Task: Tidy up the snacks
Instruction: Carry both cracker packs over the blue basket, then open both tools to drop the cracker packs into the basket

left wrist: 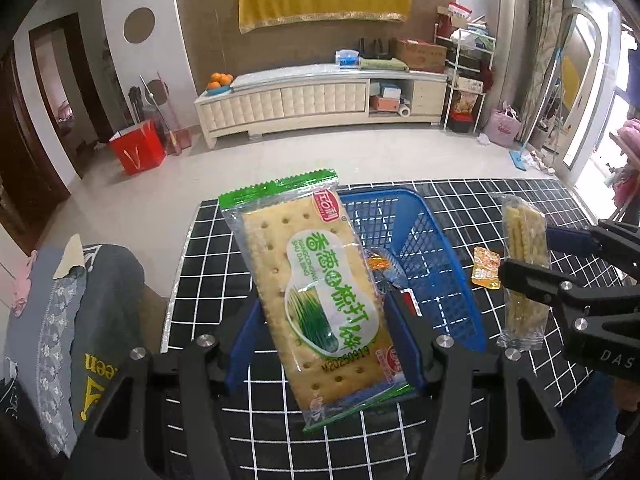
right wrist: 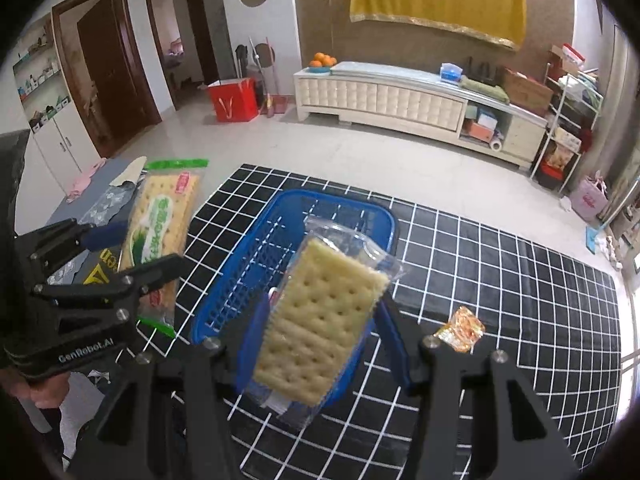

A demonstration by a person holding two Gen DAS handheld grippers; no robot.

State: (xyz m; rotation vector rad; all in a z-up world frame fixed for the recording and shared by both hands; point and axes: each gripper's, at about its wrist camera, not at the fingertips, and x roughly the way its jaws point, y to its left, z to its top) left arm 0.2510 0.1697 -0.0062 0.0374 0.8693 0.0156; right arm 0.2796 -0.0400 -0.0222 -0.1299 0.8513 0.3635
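Crackers fill the left wrist view: the left claw (left wrist: 334,340) holds a green pack (left wrist: 316,292) by its long edges, blue pads pressed on both sides, the pack standing lengthwise ahead of the fingers with its printed face to the camera. Held so, it hangs in the air above the checked cloth (left wrist: 520,208) and can be let down flat. Just beyond and right of the claw lies the blue basket (left wrist: 436,248), which seems the place meant for the snacks; an orange wrapper (left wrist: 378,261) shows inside it, close behind the pack. Further right the right claw (left wrist: 548,256) grips a clear pack (left wrist: 525,264) seen edge-on, and an orange sachet (left wrist: 486,269) lies on the cloth between basket and that claw.

In the right wrist view the right claw (right wrist: 320,336) is closed on the clear pack (right wrist: 320,328), its pads on the two long sides, crackers face up. The pack hangs right over the basket (right wrist: 256,256), so a release here would probably drop it inside. To the claw's right, on the cloth (right wrist: 500,264), the sachet (right wrist: 460,328) lies outside the basket, yet to be gathered. Off to the left the left claw (right wrist: 132,252) carries the green pack (right wrist: 160,236) short of the basket rim, beside the table edge.
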